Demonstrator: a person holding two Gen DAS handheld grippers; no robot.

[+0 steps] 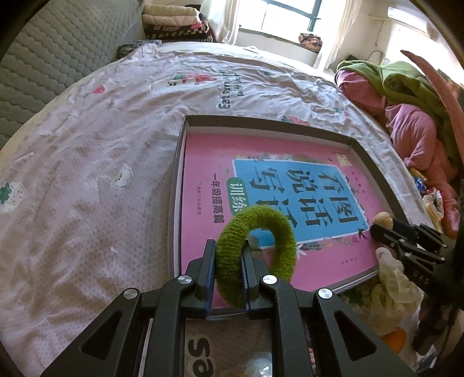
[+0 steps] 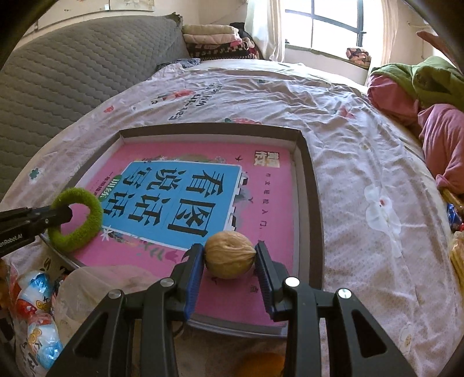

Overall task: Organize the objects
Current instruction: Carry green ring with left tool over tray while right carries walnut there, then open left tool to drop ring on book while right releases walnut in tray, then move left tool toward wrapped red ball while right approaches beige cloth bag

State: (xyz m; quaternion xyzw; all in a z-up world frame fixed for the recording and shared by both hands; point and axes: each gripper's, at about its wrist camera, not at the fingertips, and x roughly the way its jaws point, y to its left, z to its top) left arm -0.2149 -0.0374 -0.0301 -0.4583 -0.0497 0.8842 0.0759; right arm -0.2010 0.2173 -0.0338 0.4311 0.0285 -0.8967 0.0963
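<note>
Right gripper [image 2: 230, 256]: jaws closed on walnut [image 2: 229, 254], w/ blue pads [image 2: 193, 278] pressed against both sides; nut held over near right part of pink book [image 2: 261, 203].

Pink book: blue title panel w/ large black characters, laid flat inside grey-rimmed shallow box [image 2: 311, 203], filling most of it.

Left gripper [image 2: 62, 216]: seen at left edge, clamped on rim of green fuzzy ring [image 2: 76, 220]; ring held over box's near left corner.

Box is set on bed sheet [image 2: 362, 174], pale pink w/ flower print.

Plastic bag [image 2: 95, 287] & colourful wrapped items [image 2: 37, 304]: bottom left.

Also noted: grey quilted headboard [image 2: 72, 72], folded blankets [image 2: 214, 37], window [image 2: 327, 20], pink & green clothes pile [image 2: 429, 95] at right.
</note>
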